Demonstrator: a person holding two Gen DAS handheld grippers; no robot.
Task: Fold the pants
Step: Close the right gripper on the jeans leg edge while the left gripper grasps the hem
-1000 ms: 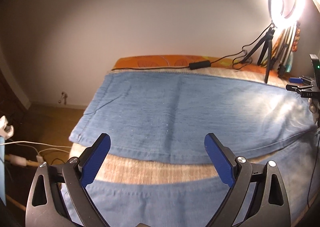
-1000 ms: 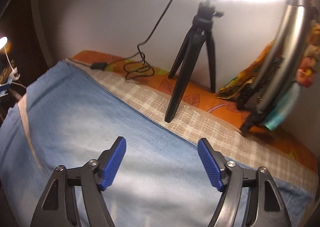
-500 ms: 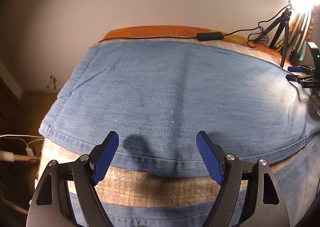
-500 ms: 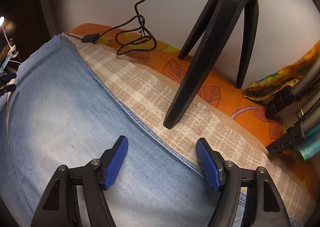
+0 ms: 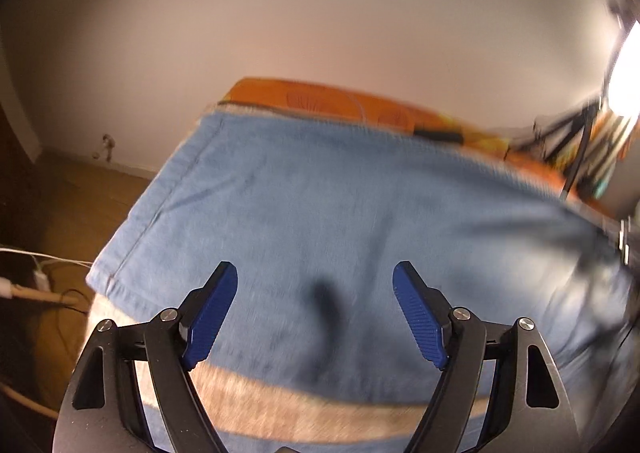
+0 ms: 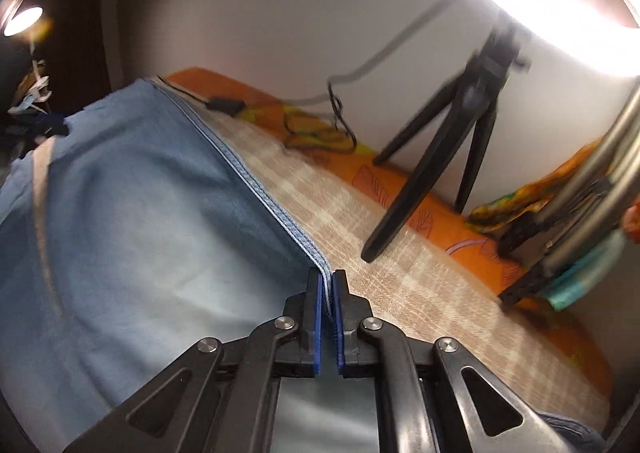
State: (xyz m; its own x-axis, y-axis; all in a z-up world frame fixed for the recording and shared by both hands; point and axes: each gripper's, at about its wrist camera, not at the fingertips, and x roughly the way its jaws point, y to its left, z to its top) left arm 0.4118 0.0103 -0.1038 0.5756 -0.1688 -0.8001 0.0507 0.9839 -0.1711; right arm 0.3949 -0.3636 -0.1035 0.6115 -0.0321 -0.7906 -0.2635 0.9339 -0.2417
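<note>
The right gripper (image 6: 327,295) pinches the seam edge of the blue jeans (image 6: 152,221); the fabric sits between its pads. The left gripper (image 5: 315,313) hangs open above a jeans leg, gripping nothing.

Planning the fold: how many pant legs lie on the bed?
2. The far pant leg spreads ahead of the open left tongs; the near pant leg shows below the beige strip, mostly hidden.

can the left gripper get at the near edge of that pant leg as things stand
Probably yes: the left hand-held gripper hangs open right over the jeans, the leg's near edge just below its pads, nothing in between.
</note>
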